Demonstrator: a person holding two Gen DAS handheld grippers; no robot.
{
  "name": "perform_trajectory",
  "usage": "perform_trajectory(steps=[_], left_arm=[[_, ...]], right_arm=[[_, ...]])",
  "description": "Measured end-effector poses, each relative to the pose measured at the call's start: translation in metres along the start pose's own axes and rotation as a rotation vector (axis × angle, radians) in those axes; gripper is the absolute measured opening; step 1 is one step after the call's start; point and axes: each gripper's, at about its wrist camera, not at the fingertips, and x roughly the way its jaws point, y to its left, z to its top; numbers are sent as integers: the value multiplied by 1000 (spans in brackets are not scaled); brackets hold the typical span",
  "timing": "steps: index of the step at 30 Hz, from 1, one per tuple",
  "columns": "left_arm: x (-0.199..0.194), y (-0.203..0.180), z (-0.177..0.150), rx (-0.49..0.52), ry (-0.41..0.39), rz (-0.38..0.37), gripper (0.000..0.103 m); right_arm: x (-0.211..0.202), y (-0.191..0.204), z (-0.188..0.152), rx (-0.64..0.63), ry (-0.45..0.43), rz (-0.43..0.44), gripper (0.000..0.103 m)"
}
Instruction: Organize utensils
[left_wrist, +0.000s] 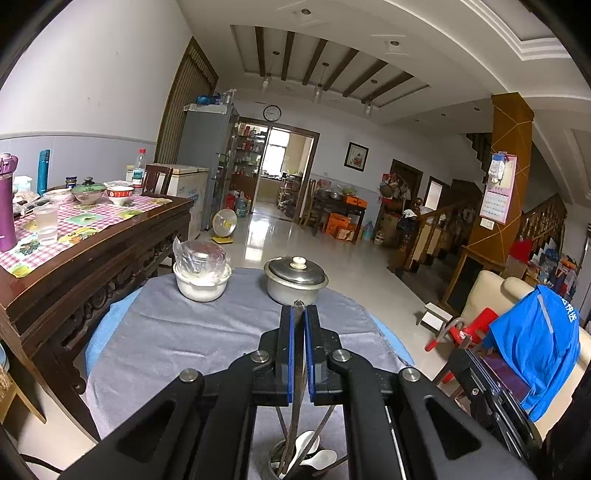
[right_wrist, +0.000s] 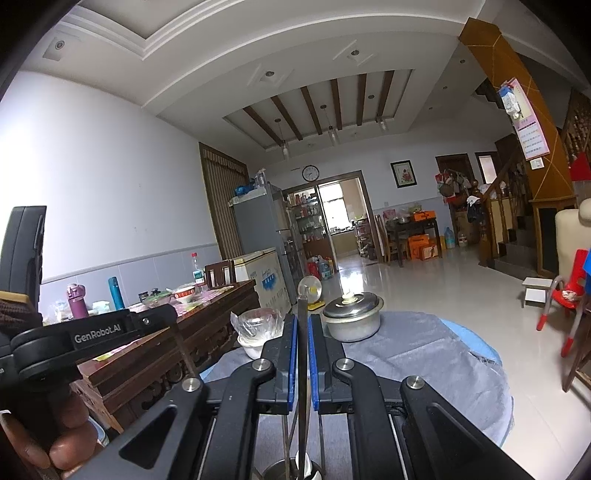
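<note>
Left wrist view: left gripper (left_wrist: 298, 314) closed on a thin metal utensil handle (left_wrist: 297, 365), the handle upright between the blue pads (left_wrist: 291, 354) and its tip showing just above them. Its working end runs down into a metal holder (left_wrist: 284, 463) at the bottom edge, where white ceramic spoons (left_wrist: 314, 456) and further thin metal stems also stand; which kind of utensil is held cannot be told, as the linkage covers the holder's rim and most of its contents. Beyond, on a grey cloth (left_wrist: 177, 332) over a round blue table (left_wrist: 101, 328): a white bowl (left_wrist: 201, 286) under crumpled clear plastic, and a lidded metal pot (left_wrist: 295, 282) well apart to its right. A dark wooden table (left_wrist: 92, 254) with bowls and bottles at left. The right gripper's body (left_wrist: 491, 387) is partly cut off at lower right. Right wrist view: right gripper (right_wrist: 303, 321) likewise closed on a flat metal utensil handle (right_wrist: 303, 354), upright, its square tip above the pads (right_wrist: 293, 362). The holder (right_wrist: 275, 470) is only a sliver at the bottom edge, its contents mostly hidden. This view alone shows the left gripper from the side (right_wrist: 96, 334), labelled GenRobot.AI, and the person's left hand (right_wrist: 55, 443), blurred at the corner. The bowl (right_wrist: 255, 332) is half hidden behind the fingers; the pot (right_wrist: 352, 317) is fully seen.
</note>
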Motion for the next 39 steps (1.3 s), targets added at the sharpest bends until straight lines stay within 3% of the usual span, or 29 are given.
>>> perform_trajectory(steps=[14,23,39], left_arm=[[27,6,-14,-11,64,19,6],[46,10,-28,-5,146,46,6],[52,17,-37,-8,203,65,6]], right_arm=[[23,2,-19,-19,85,-2,7],[46,-5,-32,6,199,-8,7],[60,3,-45,16,290,12,7]])
